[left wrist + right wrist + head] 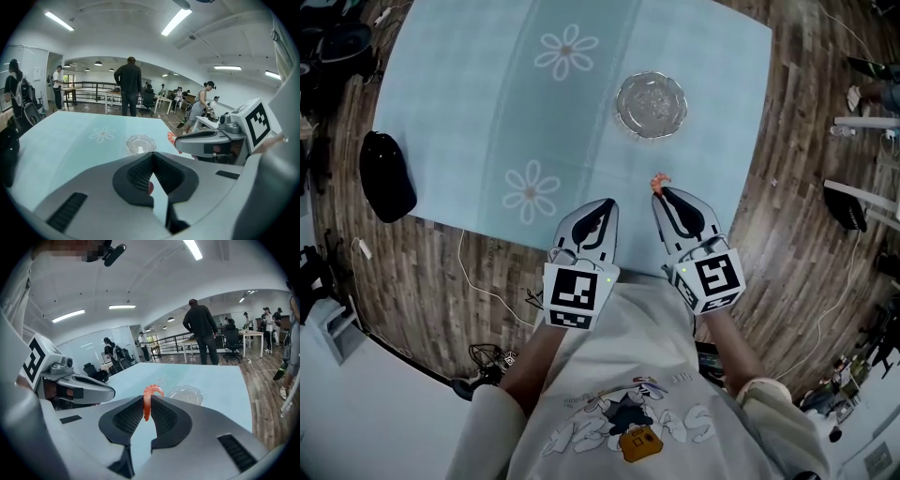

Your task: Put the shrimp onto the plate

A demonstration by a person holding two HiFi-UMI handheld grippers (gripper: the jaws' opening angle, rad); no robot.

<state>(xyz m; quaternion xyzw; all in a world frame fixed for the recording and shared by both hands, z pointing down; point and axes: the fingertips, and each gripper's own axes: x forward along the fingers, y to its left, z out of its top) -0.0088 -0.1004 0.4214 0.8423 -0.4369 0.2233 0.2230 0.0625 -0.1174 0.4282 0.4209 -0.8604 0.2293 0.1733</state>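
Shrimp, small, orange, curled [146, 405]: gripping it between the right gripper's [664, 195] fingers above the pale blue table's [459, 112] near edge, for carrying to the clear glass plate [651, 105]; resting the left gripper [607, 204] clenched, empty.

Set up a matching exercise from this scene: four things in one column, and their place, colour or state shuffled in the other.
Things:
1. shrimp
2. plate
3. left gripper
4. cloth

Descriptions:
A. clear and empty, ahead of both grippers
B. pinched in the right gripper
C. fingers together
D. pale blue with daisies

Pairs: 1-B, 2-A, 3-C, 4-D
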